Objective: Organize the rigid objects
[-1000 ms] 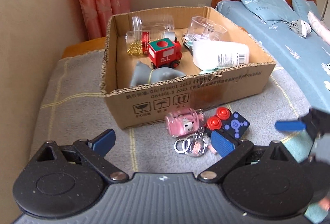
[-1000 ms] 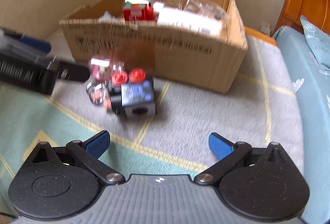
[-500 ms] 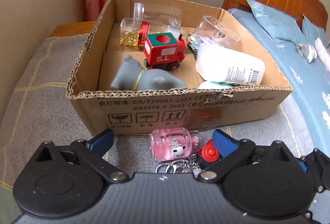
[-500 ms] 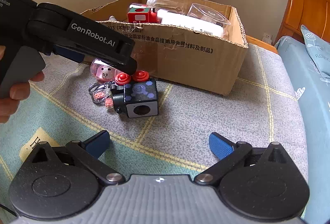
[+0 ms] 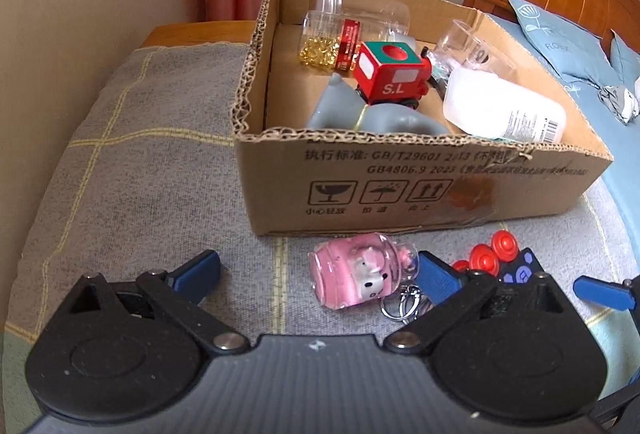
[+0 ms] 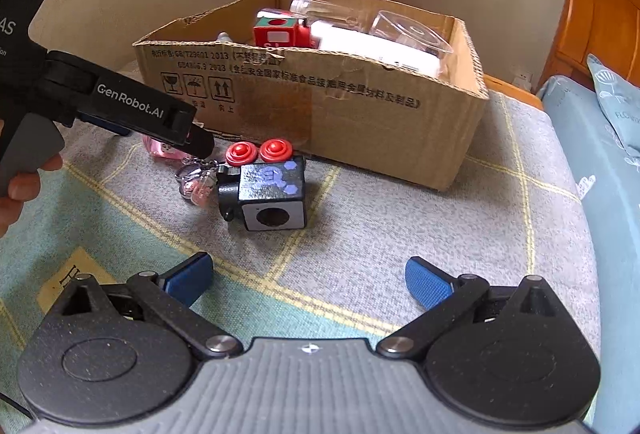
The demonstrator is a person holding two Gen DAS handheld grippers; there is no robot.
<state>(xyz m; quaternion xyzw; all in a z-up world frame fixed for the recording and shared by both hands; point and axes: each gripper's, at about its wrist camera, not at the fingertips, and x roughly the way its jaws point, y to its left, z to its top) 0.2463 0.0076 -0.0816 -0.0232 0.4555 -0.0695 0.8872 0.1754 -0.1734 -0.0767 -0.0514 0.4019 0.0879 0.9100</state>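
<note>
1. Pink keychain bottle [image 5: 354, 280]: lies on its side at lower centre of the left wrist view, on the grey checked blanket [image 5: 152, 170], just in front of the cardboard box [image 5: 420, 186]. Key rings [image 5: 404, 304] trail from its capped end.
2. Handling judgement: looks like a small, light, rigid clear capsule with a smooth rounded wall, so likely slippery and apt to roll. Best hold is across the barrel mid-body, pads on opposite sides; the rings will dangle and may snag.
3. Left hand-held gripper [image 5: 316, 272]: jaws spread wide, nothing between them. The bottle sits toward the right finger [image 5: 434, 280], touching or nearly touching it; contact cannot be confirmed.
4. Black cube toy [image 6: 270, 194] with two red knobs [image 6: 258, 152]: centre of the right wrist view, just beside the keychain, near the box front.
5. Right hand-held gripper [image 6: 308, 276]: jaws wide, empty, well short of the cube.
6. Box contents, upper centre of the left view: red toy train [image 5: 390, 74], white bottle [image 5: 504, 108], clear jars [image 5: 356, 20], a grey item [image 5: 360, 116].
</note>
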